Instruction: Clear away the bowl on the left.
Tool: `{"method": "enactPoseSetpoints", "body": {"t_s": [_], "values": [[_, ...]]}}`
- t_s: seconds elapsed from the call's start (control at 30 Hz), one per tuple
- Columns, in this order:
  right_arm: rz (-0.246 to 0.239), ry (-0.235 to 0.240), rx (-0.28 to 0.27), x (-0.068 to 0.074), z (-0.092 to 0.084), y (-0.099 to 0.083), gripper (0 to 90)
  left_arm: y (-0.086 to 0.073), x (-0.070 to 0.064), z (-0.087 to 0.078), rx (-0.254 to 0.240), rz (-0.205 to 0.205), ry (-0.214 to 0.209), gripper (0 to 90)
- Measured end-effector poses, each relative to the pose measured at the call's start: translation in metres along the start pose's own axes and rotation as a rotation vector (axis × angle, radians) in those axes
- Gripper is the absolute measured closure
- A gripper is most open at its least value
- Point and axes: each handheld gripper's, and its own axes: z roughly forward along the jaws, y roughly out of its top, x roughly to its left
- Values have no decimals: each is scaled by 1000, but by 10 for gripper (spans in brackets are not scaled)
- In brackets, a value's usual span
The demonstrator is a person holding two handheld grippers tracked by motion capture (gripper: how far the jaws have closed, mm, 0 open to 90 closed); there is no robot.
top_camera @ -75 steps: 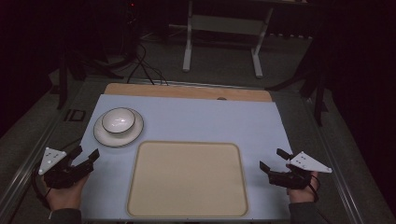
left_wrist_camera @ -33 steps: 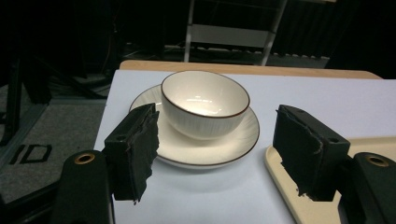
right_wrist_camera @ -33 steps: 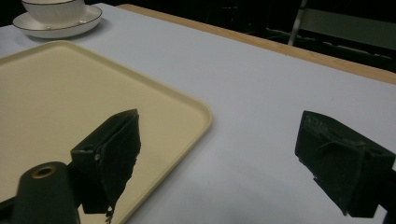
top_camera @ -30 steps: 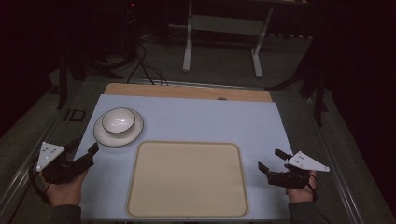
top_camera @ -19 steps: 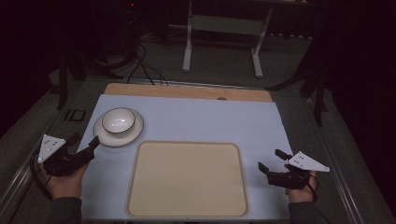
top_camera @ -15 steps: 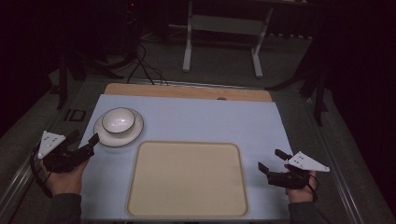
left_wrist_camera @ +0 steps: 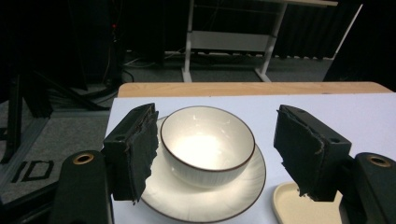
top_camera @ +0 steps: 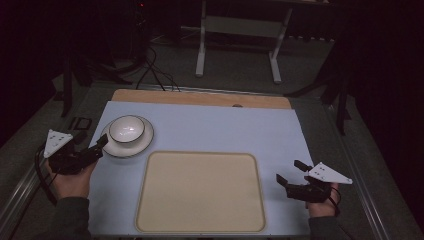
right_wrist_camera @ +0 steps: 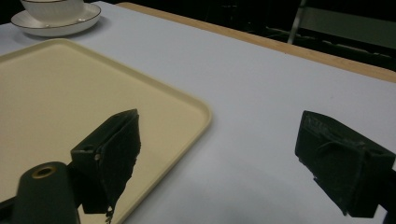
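Bowl (left_wrist_camera: 207, 144) on saucer (left_wrist_camera: 204, 194), framed between left gripper's (left_wrist_camera: 217, 154) jaws

One bowl (top_camera: 127, 128), one saucer (top_camera: 142, 145), one tray (top_camera: 200, 192)

Tray (left_wrist_camera: 306, 205) — cut off at the frame's bottom edge.

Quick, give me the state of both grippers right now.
Left gripper: open, holding nothing, jaws either side of the bowl on its plate, not touching.
Right gripper: open, holding nothing, beside the tray.
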Motion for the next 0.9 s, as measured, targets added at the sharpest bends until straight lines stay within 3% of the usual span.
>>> {"method": "enactPoseSetpoints", "body": {"t_s": [0.2,0.9], "values": [[2,0,-1,0,0,0,139,7,-5,8,8,19,-6,309],[3,-3,-3,0,-1,0,139,16,-5,35,41,9,5,306]]}}
